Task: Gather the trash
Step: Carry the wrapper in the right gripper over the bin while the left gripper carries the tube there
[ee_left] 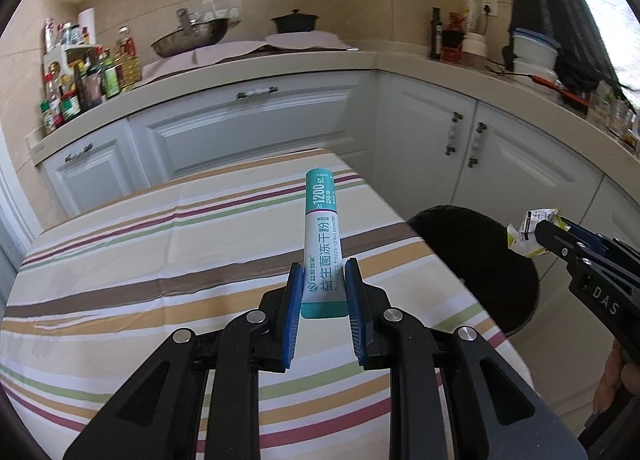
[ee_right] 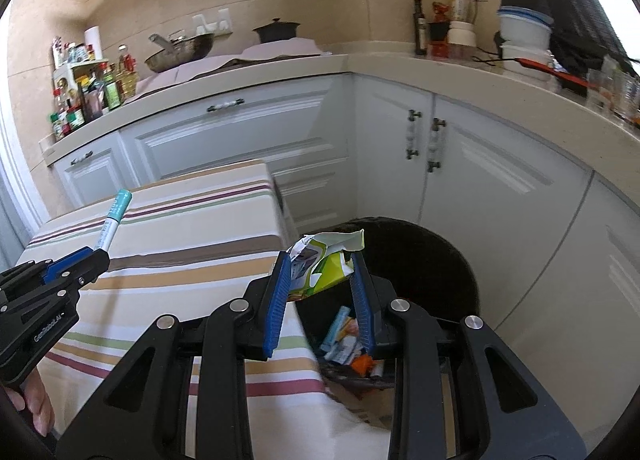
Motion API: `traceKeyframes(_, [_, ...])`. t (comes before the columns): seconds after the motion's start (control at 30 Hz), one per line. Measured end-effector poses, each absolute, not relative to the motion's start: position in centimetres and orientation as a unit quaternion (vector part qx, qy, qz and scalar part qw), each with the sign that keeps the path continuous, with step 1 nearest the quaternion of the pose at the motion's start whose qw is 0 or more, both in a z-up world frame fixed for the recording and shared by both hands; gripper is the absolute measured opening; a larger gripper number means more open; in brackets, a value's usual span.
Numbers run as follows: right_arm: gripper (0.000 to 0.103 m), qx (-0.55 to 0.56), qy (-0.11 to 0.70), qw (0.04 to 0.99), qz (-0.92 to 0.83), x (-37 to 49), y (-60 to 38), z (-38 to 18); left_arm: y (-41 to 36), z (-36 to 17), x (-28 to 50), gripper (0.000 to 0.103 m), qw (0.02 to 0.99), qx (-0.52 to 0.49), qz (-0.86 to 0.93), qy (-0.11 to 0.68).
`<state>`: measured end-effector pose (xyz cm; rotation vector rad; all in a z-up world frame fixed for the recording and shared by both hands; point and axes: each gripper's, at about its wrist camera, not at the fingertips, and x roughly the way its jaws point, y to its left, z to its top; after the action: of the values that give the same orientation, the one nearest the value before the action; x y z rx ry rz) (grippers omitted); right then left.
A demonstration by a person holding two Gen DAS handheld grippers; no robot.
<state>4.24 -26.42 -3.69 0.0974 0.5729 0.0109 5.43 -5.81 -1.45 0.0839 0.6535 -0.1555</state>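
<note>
My left gripper (ee_left: 322, 272) is shut on a white and teal probiotic powder sachet (ee_left: 322, 228), held upright above the striped tablecloth (ee_left: 160, 260). It also shows in the right wrist view (ee_right: 114, 216). My right gripper (ee_right: 320, 260) is shut on a crumpled green and white wrapper (ee_right: 324, 264) at the table's right edge, over the near rim of the black trash bin (ee_right: 440, 260). In the left wrist view the wrapper (ee_left: 528, 232) hangs above the bin (ee_left: 480, 260). Several pieces of trash (ee_right: 344, 340) lie in the bin.
White cabinets (ee_left: 260, 132) and a beige counter (ee_left: 280, 64) run behind and to the right. On the counter stand bottles (ee_left: 88, 80), a metal bowl (ee_left: 192, 38), a dark pot (ee_left: 295, 22) and stacked containers (ee_left: 534, 52).
</note>
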Motion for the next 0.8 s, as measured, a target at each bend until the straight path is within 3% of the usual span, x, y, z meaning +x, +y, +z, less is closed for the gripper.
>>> traceKeyframes(0.8, [0.030, 0.063, 0.277, 0.956, -0.074, 4.3, -33.5, -4.4, -14.4, -1.7, 7.0, 0.023, 0.937, 0.083, -0.161, 0.298])
